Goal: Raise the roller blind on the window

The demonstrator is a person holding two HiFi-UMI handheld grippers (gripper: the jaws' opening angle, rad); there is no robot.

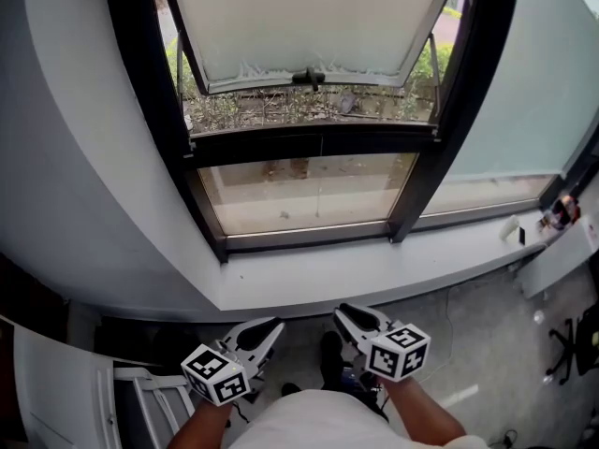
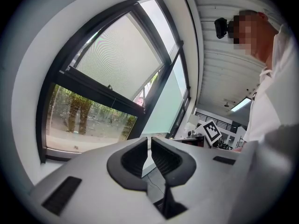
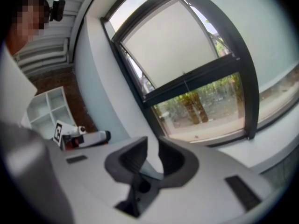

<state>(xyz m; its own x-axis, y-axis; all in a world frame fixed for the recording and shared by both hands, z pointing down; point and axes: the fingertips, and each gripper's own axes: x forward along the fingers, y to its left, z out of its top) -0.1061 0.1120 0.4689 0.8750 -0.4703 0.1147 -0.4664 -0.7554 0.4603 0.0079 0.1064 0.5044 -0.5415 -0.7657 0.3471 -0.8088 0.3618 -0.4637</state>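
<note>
The roller blind (image 1: 309, 17), a pale, finely woven sheet, covers the upper pane of the black-framed window (image 1: 314, 143) down to its crossbar, while low before it the left gripper (image 1: 274, 325) is clenched on nothing and the right gripper (image 1: 346, 313) stands slightly parted, empty.

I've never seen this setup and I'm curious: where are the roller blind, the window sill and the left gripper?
roller blind (image 1: 309, 17), head view, middle of its pale fabric.
window sill (image 1: 374, 267), head view, bare white ledge.
left gripper (image 1: 271, 326), head view, at its fingertips.
</note>
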